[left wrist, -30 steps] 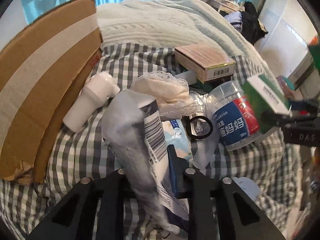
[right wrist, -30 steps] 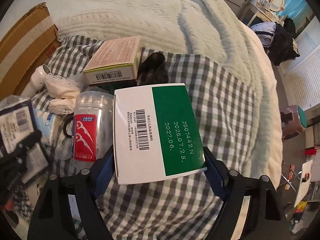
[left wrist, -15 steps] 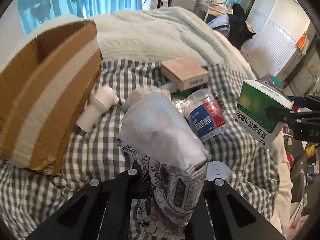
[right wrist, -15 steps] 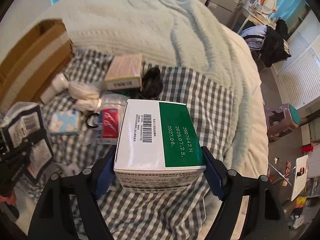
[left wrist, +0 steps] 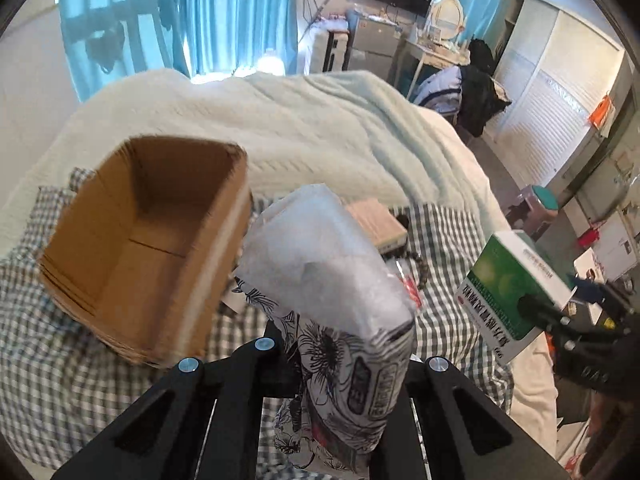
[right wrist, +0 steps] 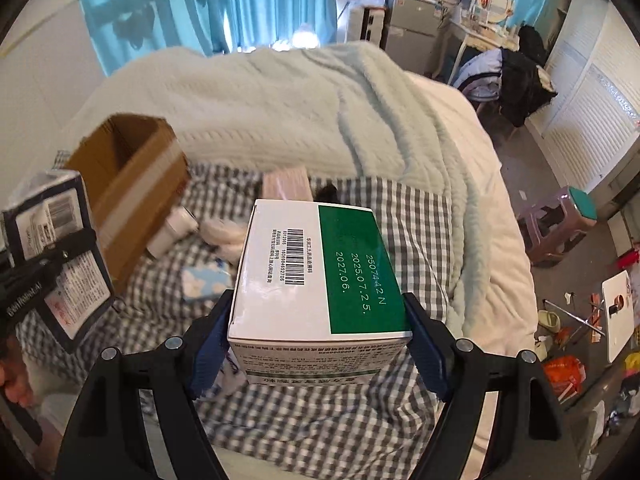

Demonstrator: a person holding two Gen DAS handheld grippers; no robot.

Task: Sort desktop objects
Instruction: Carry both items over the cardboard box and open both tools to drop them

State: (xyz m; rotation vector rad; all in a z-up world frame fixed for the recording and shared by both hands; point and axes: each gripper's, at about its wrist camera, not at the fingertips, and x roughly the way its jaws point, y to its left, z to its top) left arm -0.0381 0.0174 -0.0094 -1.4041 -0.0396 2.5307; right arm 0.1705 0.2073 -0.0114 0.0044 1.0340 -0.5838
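Left wrist view: the left gripper, angled downward, was clamped on a floral-printed plastic packet held above the checked cloth, beside the open cardboard box. The right gripper, also tilted downward, gripped a green-and-white box.

Floral packet, green-white box, both held aloft
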